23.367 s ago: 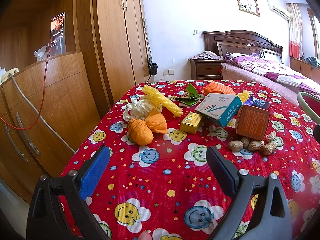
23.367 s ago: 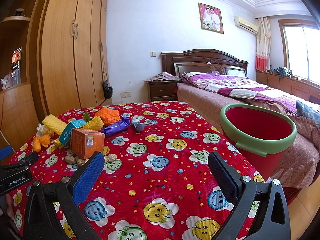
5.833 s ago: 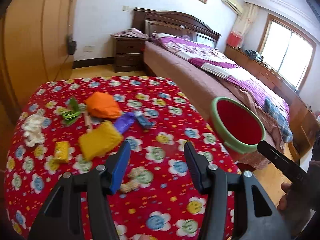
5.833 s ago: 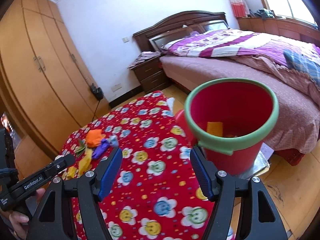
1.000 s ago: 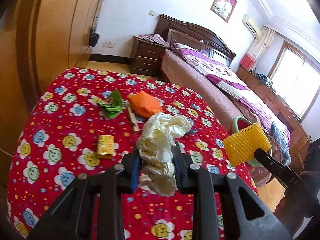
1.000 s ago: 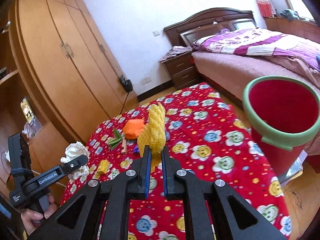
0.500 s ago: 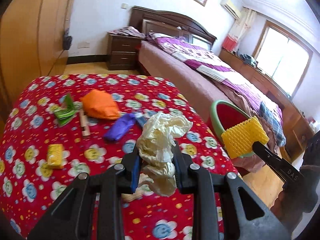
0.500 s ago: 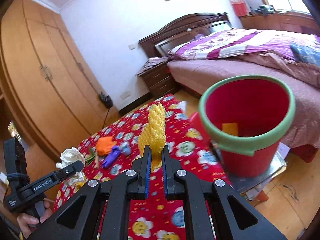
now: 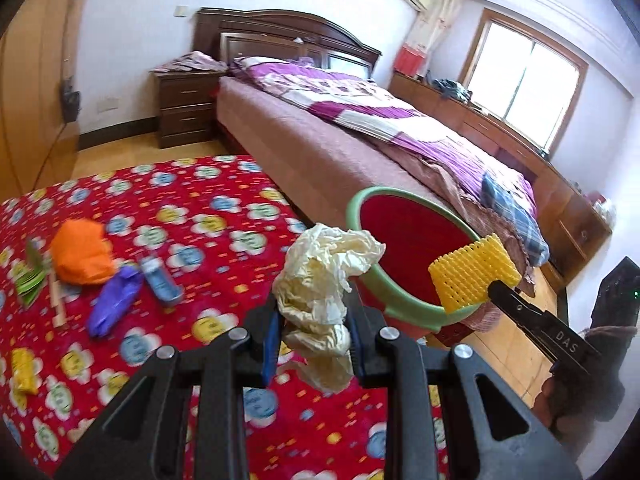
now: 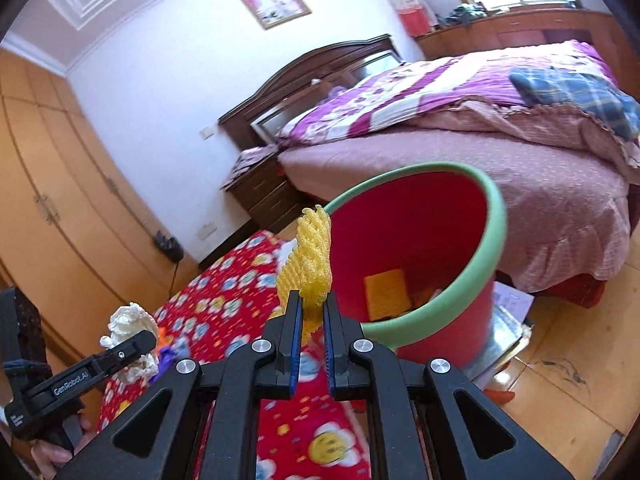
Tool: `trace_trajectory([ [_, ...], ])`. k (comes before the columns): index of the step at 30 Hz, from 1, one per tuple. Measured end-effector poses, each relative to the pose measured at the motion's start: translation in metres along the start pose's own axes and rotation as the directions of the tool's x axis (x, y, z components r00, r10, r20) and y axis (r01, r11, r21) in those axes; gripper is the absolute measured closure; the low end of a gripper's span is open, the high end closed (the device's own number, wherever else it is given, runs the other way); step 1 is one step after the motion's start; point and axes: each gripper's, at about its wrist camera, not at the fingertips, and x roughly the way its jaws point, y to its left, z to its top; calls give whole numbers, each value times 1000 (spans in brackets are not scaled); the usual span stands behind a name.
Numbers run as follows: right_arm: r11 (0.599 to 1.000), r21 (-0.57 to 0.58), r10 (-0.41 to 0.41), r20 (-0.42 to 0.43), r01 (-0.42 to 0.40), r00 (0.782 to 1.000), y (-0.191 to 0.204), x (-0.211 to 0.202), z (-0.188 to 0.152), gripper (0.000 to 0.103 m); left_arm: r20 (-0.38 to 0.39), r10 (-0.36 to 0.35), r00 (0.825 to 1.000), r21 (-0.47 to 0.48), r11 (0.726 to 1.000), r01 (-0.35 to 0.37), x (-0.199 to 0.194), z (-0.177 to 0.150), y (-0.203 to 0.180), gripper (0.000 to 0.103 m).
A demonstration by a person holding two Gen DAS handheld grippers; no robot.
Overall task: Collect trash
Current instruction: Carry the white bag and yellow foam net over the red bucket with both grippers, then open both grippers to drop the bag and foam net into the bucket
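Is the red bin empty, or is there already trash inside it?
Not empty. The right wrist view shows a yellow piece and some orange scraps lying at the bottom of the red bin.

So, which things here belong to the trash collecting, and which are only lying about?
For the job:
- crumpled paper in left gripper
- yellow foam net in right gripper
- red bin

Lying about:
- bed
- nightstand
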Motion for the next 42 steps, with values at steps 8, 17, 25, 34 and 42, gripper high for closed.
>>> trace_trajectory([
  [8,994,43,-106,32,105,994,-37,10,10,91,-19,-51,999,57,997,52,35,12,-34,75],
  [17,986,76,-147,9,146,989,-61,21,15,86,-39,-89,995,100,991,93,68,21,-60,75],
  [25,986,95,-137,5,136,991,-68,17,12,78,-64,-112,992,154,981,120,93,26,-82,75],
  [34,985,96,-148,14,146,989,-72,6,10,77,-100,-116,988,178,975,133,117,30,-95,59],
  [42,983,106,-152,7,151,988,-74,5,9,77,-90,-125,988,190,972,140,112,28,-97,53],
])
